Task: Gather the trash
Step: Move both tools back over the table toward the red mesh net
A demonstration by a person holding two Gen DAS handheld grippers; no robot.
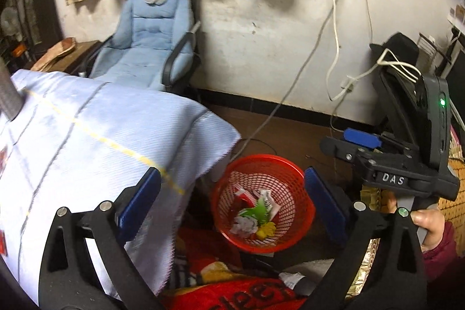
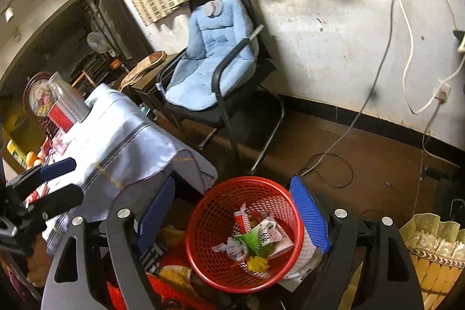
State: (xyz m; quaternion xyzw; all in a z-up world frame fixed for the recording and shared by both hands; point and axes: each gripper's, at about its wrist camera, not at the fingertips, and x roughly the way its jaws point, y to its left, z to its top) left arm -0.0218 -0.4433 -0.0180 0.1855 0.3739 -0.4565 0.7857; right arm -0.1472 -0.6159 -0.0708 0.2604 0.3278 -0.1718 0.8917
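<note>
The worktop (image 2: 122, 130), draped in a pale blue cloth (image 1: 96, 135), fills the left of both views, with what look like packets (image 2: 35, 195) lying along its far-left edge. The left claw (image 1: 229, 204) hangs beyond the worktop's right corner, spread wide and holding nothing. Below that corner, on the floor, stands the red basket (image 2: 244, 234), already holding wrappers (image 2: 258, 237) and crumpled paper. The right claw (image 2: 232, 220) hovers directly over the basket, also wide apart and empty. The drop looks finished, so the next pick probably lies back on the worktop. Approach low and level, pinching only the trash, not the cloth beneath.
</note>
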